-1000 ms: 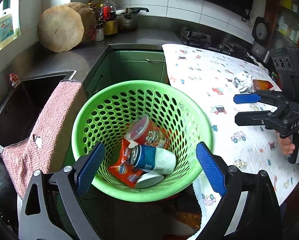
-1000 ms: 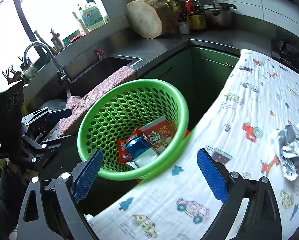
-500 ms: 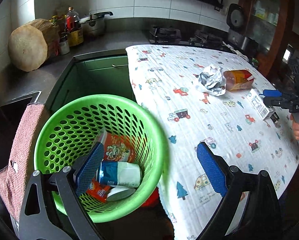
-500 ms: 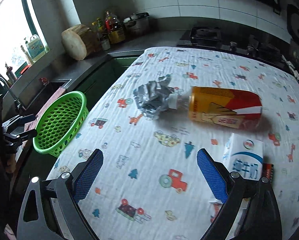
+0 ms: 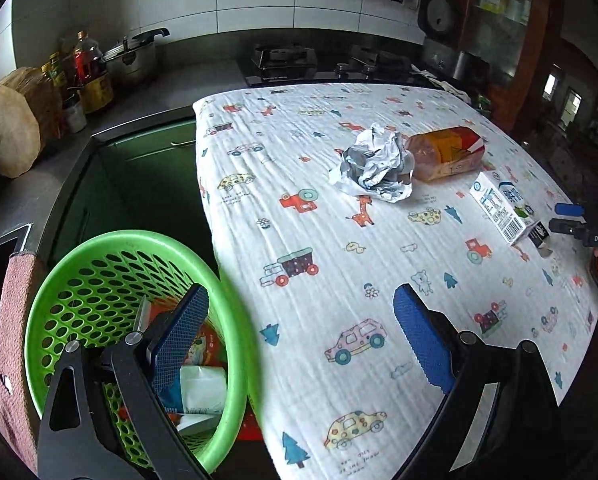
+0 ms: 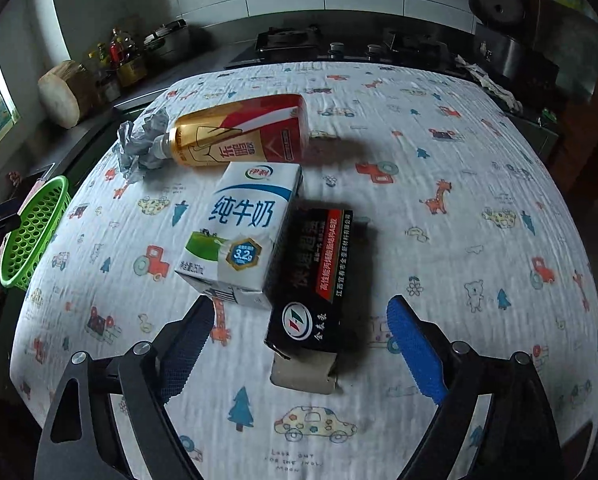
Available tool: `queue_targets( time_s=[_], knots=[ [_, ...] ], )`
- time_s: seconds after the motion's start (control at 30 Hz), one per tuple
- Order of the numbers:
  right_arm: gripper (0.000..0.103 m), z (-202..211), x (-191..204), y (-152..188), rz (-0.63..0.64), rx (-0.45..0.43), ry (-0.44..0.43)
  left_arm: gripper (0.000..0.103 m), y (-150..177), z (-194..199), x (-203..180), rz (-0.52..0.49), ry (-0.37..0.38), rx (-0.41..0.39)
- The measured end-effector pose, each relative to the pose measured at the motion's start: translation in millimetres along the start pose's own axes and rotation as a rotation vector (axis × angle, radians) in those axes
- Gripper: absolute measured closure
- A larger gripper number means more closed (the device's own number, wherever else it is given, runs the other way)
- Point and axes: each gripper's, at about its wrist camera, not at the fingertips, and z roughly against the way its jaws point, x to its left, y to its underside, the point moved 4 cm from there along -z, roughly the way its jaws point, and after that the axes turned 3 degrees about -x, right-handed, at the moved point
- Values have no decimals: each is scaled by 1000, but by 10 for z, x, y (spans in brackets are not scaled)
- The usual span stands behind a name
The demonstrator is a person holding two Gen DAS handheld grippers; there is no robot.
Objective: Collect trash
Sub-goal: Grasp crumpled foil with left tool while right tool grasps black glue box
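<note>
Since the earlier frame, both tools have been swung away from the round green perforated plastic basket toward the desk, which is draped in a crinkled white cotton cloth printed with cars and trees. The left tool is held wide open and empty, its left blue ribbed pad over the basket rim, where crumpled wrappers and a white cup are seen inside. The right tool is likewise spread open and empty, hovering above a flat black cardboard box with a red stripe. Touching that box's left side lies a white-and-blue rectangular milk carton. Just beyond it, a gold-and-red plastic bottle lies on its side, its neck against a crumpled ball of silvery foil paper.
</note>
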Motion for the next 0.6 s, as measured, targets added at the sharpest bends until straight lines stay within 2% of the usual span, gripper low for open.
queue_targets(
  time_s=[0.13,0.27,0.6],
  knots=[
    [23,-156,-2,116,13,36,-5,10,-111,-168,-127,-28,8,15],
    [28,-266,-2,129,39,43,25,10,-227,-316,-220,-58,12,23],
    [32,-308,-354,79,-16,50,68,10,-422,-682,-409,-119,57,56]
  ],
)
